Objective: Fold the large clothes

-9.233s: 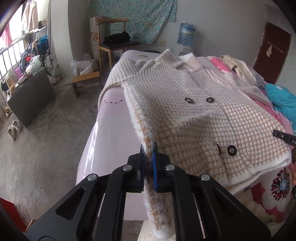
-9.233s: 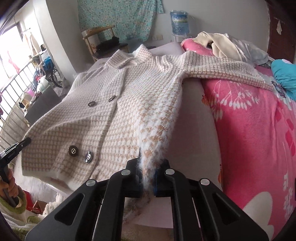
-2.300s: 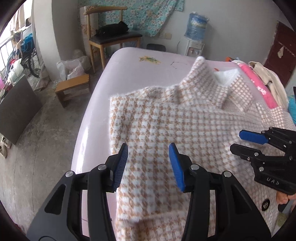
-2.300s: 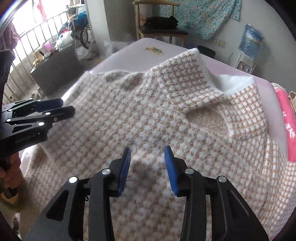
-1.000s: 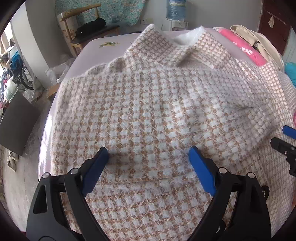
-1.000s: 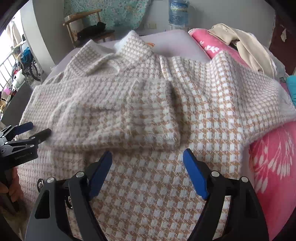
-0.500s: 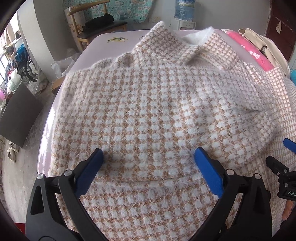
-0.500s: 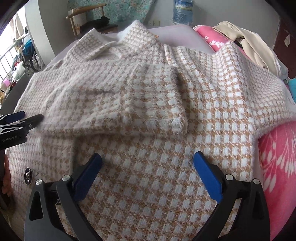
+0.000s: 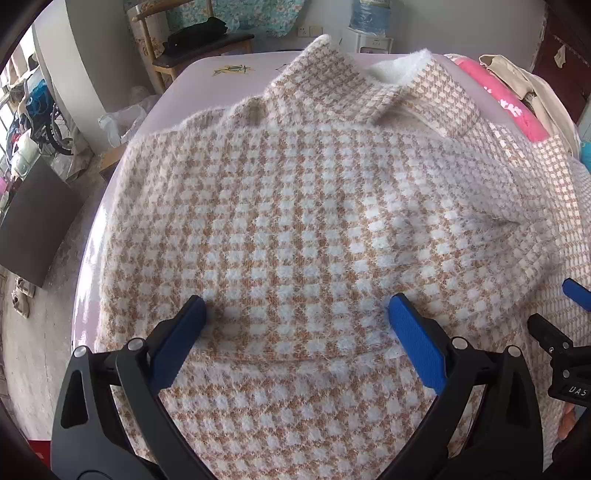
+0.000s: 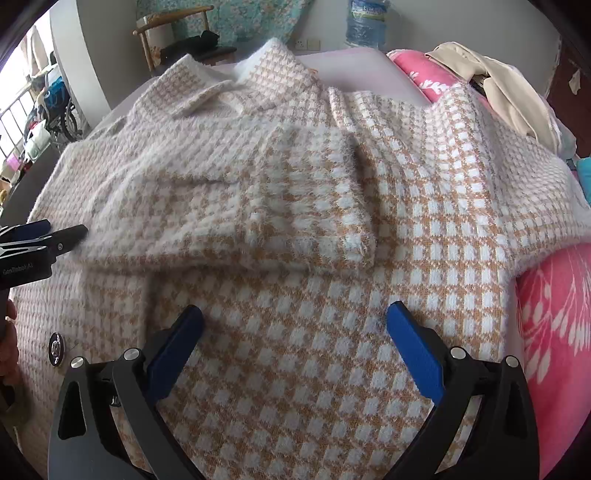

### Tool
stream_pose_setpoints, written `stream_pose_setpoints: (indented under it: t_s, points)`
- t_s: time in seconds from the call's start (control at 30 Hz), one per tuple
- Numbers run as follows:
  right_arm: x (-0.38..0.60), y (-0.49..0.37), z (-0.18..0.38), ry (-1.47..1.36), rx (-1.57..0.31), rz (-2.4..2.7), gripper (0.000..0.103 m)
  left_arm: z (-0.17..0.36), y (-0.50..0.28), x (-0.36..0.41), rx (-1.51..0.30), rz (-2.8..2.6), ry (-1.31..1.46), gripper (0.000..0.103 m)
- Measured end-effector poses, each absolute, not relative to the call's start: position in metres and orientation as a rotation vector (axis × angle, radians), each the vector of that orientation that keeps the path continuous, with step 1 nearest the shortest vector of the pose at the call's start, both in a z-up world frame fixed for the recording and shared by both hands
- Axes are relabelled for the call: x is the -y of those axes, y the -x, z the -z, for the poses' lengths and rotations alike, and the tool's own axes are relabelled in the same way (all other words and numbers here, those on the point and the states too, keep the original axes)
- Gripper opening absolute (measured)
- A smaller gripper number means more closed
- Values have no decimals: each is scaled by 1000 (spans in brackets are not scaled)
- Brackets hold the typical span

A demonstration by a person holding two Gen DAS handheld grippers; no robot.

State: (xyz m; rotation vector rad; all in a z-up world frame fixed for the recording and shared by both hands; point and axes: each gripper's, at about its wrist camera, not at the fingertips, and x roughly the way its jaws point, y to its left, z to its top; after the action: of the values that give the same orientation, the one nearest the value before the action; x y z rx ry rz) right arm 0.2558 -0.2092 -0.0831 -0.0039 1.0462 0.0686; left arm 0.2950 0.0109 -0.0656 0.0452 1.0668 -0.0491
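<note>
A fuzzy tan-and-white houndstooth coat (image 9: 306, 221) lies spread on the bed, collar (image 9: 354, 85) at the far end. Both sleeves are folded in across its front; the left sleeve's cuff (image 10: 332, 236) lies across the middle. My left gripper (image 9: 295, 317) is open wide and empty, low over the folded left sleeve. My right gripper (image 10: 295, 325) is open wide and empty, low over the coat's right half (image 10: 424, 206). Each gripper shows at the edge of the other's view: the right one (image 9: 569, 325), the left one (image 10: 44, 240). A dark button (image 10: 55, 348) shows at lower left.
The coat lies on a pale pink bed (image 9: 221, 70), with a bright pink floral quilt (image 10: 554, 332) to the right. Beige clothes (image 10: 509, 92) are heaped at the far right. A wooden chair (image 9: 195, 40) and a water bottle (image 10: 364, 22) stand beyond the bed. Bare floor (image 9: 33, 350) lies left.
Over the last second both grippers have pulled back a little toward me and stayed open wide. Earlier they held the sleeve ends shut and have since laid the sleeves over the coat's front.
</note>
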Motion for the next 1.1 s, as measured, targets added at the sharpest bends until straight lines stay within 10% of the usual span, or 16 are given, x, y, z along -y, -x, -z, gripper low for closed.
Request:
stream_pose_setpoints:
  t_s: [1.1]
  points:
    - [206,-263,85,17,-1108,-58,97,43,-295,19,-1015,72,-110,96]
